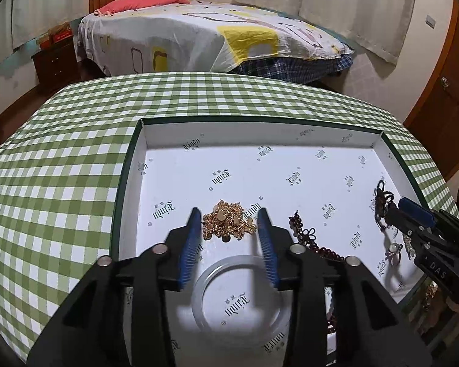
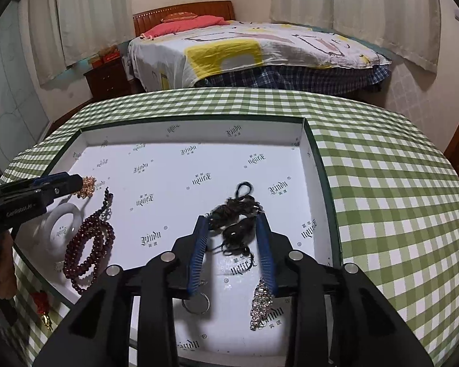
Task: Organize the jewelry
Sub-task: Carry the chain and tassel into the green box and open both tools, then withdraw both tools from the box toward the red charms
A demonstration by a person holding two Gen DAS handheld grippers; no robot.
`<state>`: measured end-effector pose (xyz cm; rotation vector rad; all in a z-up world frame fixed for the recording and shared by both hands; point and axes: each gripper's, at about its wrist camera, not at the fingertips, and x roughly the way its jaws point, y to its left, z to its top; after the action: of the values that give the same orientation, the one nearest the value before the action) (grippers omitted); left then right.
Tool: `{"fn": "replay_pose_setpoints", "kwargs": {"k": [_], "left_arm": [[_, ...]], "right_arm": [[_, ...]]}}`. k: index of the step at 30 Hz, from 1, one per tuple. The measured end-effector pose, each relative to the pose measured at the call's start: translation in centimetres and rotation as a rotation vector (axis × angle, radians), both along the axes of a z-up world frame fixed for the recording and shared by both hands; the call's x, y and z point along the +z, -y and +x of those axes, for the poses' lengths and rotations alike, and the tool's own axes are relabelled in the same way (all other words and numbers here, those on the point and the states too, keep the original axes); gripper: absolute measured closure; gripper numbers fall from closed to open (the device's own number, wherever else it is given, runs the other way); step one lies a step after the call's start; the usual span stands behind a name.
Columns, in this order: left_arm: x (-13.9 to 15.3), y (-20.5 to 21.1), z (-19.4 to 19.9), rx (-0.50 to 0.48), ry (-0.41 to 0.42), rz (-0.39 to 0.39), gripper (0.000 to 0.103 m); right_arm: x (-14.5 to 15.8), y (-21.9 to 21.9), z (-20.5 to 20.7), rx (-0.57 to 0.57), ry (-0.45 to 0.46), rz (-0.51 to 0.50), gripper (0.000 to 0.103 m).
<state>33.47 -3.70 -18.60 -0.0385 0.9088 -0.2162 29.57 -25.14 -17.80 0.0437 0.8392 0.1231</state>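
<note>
A shallow white-lined box (image 1: 260, 140) with dark green walls lies on the checked table. In the left wrist view my left gripper (image 1: 229, 214) is open with its blue fingers on either side of a gold chain heap (image 1: 228, 220). A pale jade bangle (image 1: 238, 293) lies under it. In the right wrist view my right gripper (image 2: 231, 218) is open around a black cord necklace (image 2: 237, 217). A dark red bead string (image 2: 90, 241), a ring (image 2: 195, 304) and a rhinestone piece (image 2: 261, 302) lie in the box (image 2: 318, 165).
The green-and-white checked tablecloth (image 1: 61, 168) surrounds the box. A pearl ring (image 1: 393, 249) lies near the right gripper (image 1: 394, 211). A red tassel (image 2: 42, 304) hangs over the box's near left edge. A bed (image 1: 199, 30) and a nightstand (image 1: 56, 61) stand behind the table.
</note>
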Motion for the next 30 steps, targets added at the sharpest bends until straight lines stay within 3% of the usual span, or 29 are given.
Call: {"fn": "replay_pose_setpoints", "kwargs": {"k": [16, 30], "left_arm": [[4.5, -0.6, -7.6, 0.003, 0.098, -0.024, 0.058], [3.5, -1.5, -14.8, 0.019, 0.065, 0.005, 0.058]], "right_arm": [[4.0, -1.3, -5.9, 0.009, 0.073, 0.033, 0.070], [2.7, -3.0, -11.9, 0.048, 0.018, 0.029, 0.070]]}}
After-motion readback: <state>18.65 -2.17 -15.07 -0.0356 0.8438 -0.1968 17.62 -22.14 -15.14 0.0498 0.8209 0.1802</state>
